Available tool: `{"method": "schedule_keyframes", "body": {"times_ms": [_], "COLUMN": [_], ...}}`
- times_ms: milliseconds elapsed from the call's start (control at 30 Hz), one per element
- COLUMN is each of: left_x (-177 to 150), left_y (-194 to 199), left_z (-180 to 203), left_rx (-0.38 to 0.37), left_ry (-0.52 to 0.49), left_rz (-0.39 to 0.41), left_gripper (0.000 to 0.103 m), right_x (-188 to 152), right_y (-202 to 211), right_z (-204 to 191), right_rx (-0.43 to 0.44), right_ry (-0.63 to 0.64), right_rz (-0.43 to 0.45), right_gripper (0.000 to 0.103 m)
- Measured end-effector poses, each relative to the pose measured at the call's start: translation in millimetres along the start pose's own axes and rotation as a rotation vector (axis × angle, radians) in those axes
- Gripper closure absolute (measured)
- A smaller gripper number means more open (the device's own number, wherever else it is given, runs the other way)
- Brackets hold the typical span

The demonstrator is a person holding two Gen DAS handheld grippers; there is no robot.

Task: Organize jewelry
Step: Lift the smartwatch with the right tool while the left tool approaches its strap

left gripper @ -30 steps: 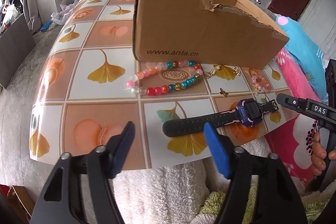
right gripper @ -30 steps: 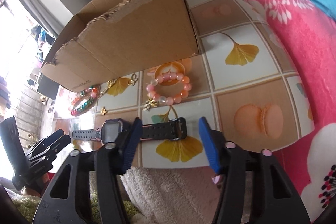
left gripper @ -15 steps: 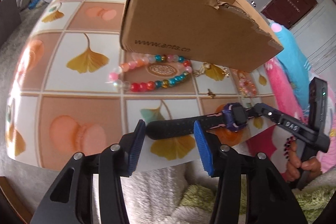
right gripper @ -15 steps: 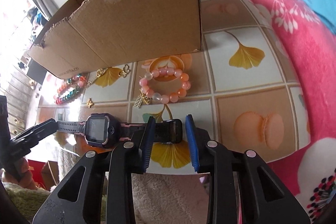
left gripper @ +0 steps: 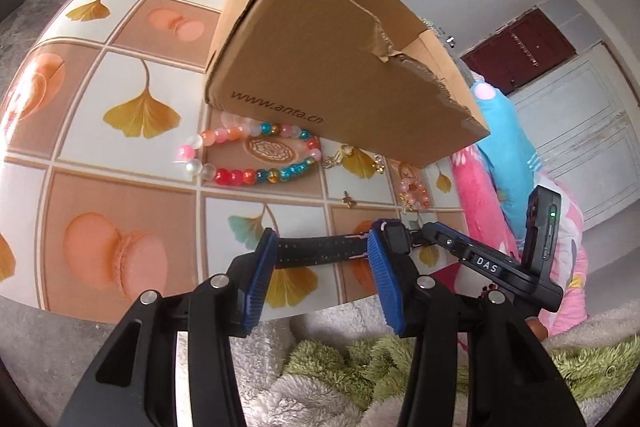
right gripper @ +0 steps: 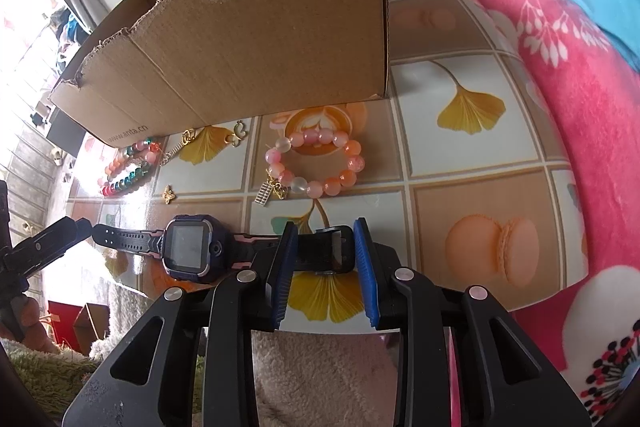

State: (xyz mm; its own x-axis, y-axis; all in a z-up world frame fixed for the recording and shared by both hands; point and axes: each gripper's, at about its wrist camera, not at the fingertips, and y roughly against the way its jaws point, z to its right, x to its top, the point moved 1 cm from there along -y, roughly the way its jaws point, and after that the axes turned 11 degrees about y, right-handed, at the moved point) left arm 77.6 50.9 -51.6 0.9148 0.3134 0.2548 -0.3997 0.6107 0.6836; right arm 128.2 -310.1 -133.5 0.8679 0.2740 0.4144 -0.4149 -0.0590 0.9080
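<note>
Since the frame half a second earlier, the left gripper has been brought lower and closer around the black strap of the watch, its blue pads now flanking the strap, released with a gap on both sides. The right gripper has been widened slightly; its pads are spread about the buckle end of the strap, and a firm clamp is not seen. The watch is laid flat at the near edge of the bench, its face turned up. Farther back, a multicoloured bead bracelet is set against the cardboard box, and a pink bead bracelet is placed to its right. The bench is covered with a cloth printed with ginkgo leaves and macarons. A pink floral blanket is seen at the right, and a dark red door far behind.
</note>
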Motion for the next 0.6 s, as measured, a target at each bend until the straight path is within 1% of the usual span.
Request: {"method": "schedule_keyframes", "body": {"times_ms": [167,300,400,433,500,600], "left_x": [0,-2,-3,-3,-3,-2], "left_y": [-8,-16,-18,-18,-14,-10], "left_z": [-1,-1,0,1,0,0], "left_rx": [-0.079,-0.083,-0.056,-0.037,-0.022,0.046], "left_ry": [0.028,0.026,0.015,0.014,0.018,-0.001], "left_rz": [-0.014,-0.029,-0.026,-0.019,-0.003,0.039], "left_gripper": [0.058,0.060,0.062,0.063,0.065,0.065], "right_x": [-1,-3,-5,-5,-6,-6], "right_y": [2,4,8,12,15,16], "right_z": [4,6,12,14,20,22], "right_rx": [0.002,0.006,0.011,0.013,0.014,0.018], "right_ry": [-0.006,-0.009,-0.015,-0.017,-0.019,-0.023], "right_rz": [0.005,0.010,0.013,0.014,0.014,0.015], "right_gripper": [0.075,0.075,0.075,0.075,0.075,0.075]}}
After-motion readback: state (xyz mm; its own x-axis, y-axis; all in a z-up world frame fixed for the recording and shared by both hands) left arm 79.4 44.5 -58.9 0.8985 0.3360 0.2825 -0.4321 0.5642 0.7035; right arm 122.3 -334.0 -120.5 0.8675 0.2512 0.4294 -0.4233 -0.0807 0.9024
